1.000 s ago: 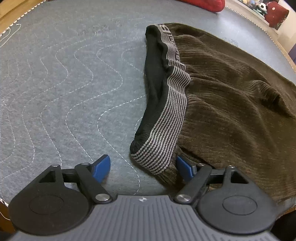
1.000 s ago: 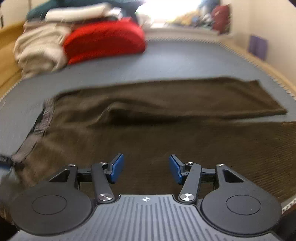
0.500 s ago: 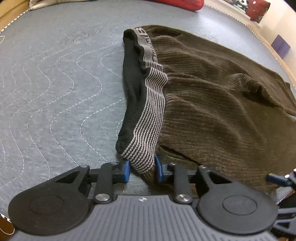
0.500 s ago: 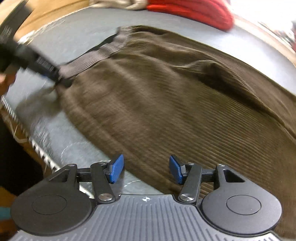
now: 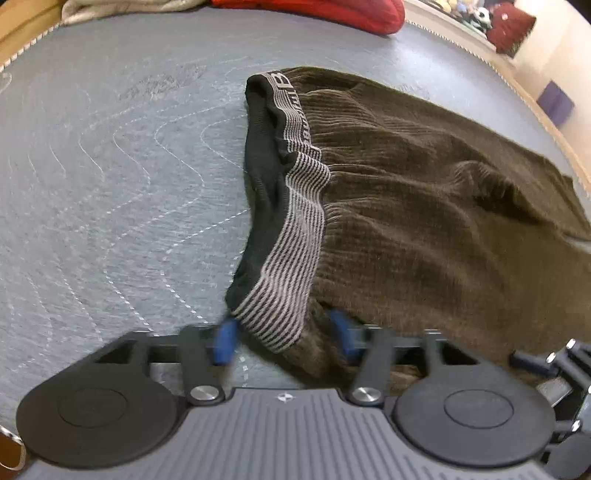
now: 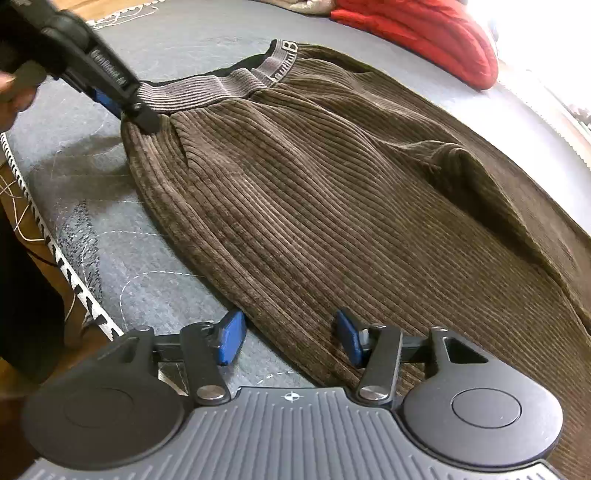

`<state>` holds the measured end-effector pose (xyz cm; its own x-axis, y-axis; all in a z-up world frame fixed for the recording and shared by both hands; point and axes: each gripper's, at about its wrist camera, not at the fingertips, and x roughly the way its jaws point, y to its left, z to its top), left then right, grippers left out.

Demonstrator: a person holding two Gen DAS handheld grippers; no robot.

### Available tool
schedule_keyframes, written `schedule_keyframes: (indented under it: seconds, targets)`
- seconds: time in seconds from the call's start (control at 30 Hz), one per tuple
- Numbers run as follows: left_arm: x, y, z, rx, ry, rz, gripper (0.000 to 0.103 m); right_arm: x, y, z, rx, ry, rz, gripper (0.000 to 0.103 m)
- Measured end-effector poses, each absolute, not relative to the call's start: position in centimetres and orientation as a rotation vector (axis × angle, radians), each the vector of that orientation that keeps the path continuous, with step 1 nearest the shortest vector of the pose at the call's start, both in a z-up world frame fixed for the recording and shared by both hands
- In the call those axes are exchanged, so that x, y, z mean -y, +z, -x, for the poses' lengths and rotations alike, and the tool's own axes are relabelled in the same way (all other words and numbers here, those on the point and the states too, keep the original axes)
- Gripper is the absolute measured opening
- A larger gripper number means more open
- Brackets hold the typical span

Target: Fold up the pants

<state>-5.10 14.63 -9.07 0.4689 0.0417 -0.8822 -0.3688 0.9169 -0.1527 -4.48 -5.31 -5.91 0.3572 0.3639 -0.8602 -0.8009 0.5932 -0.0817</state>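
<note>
The pants [image 5: 424, 206] lie on the mat [image 5: 122, 192], waistband [image 5: 291, 229] to the left. A pile of clothes [image 6: 417, 33] sits behind them.

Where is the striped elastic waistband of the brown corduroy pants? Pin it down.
In the left wrist view the striped grey-and-black elastic waistband runs up the centre, grey quilted mat to its left, its near end between the left gripper jaws.

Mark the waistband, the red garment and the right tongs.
waistband [image 5: 295, 236]: left wrist view, striped elastic mid-length.
red garment [image 6: 424, 33]: right wrist view, middle of the folded pile.
right tongs [image 6: 290, 341]: right wrist view, midway between blue tips.
</note>
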Motion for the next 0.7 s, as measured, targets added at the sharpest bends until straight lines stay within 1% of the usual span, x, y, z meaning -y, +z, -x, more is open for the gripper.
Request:
schedule_keyframes:
  seconds: [0.03,0.1,0.13,0.17,0.2,0.23,0.27,0.3,0.37,0.47,0.57,0.67,0.7]
  targets:
    - [-14.6,-9.2,4.9,-1.057,0.254,0.35,0.079,5.3,-6.0,4.4,-0.924,0.812,0.546,0.045]
    - [-14.3,-9.7,4.4,-1.078,0.258,0.324,0.078,5.3,-6.0,4.7,-0.912,0.828,0.558,0.039]
    - [-14.1,-10.1,4.2,-1.092,0.257,0.305,0.078,5.2,-6.0,4.9,-0.906,0.838,0.565,0.034]
    - [-13.7,-10.5,3.9,-1.104,0.254,0.293,0.069,5.1,-6.0,5.1,-0.898,0.844,0.573,0.032]
    - [-13.5,-10.8,3.7,-1.116,0.252,0.28,0.055,5.1,-6.0,5.3,-0.888,0.848,0.583,0.03]
    - [-13.4,-10.9,3.6,-1.119,0.248,0.268,0.054,5.1,-6.0,5.4,-0.881,0.853,0.589,0.026]
    - [-13.3,-10.9,3.6,-1.116,0.249,0.256,0.044,5.1,-5.9,5.5,-0.875,0.856,0.59,0.021]
    - [-13.3,-10.7,3.7,-1.114,0.25,0.246,0.033,5.2,-5.8,5.5,-0.871,0.859,0.586,0.019]
    - [-13.6,-10.2,4.0,-1.1,0.25,0.262,0.027,5.2,-5.5,5.4,-0.866,0.867,0.582,0.013]
    - [-13.5,-8.8,4.8,-1.062,0.249,0.229,0.023,5.1,-5.1,5.9,-0.842,0.891,0.603,0.009]
    - [-13.7,-7.6,6.0,-1.043,0.264,0.225,0.023,5.0,-4.6,6.5,-0.807,0.927,0.62,0.009]
    - [-14.3,-8.1,6.6,-1.076,0.26,0.271,0.025,5.2,-4.8,6.4,-0.83,0.937,0.607,0.01]
    - [-14.4,-8.6,6.3,-1.097,0.259,0.271,0.028,5.3,-5.0,6.1,-0.855,0.929,0.595,0.011]
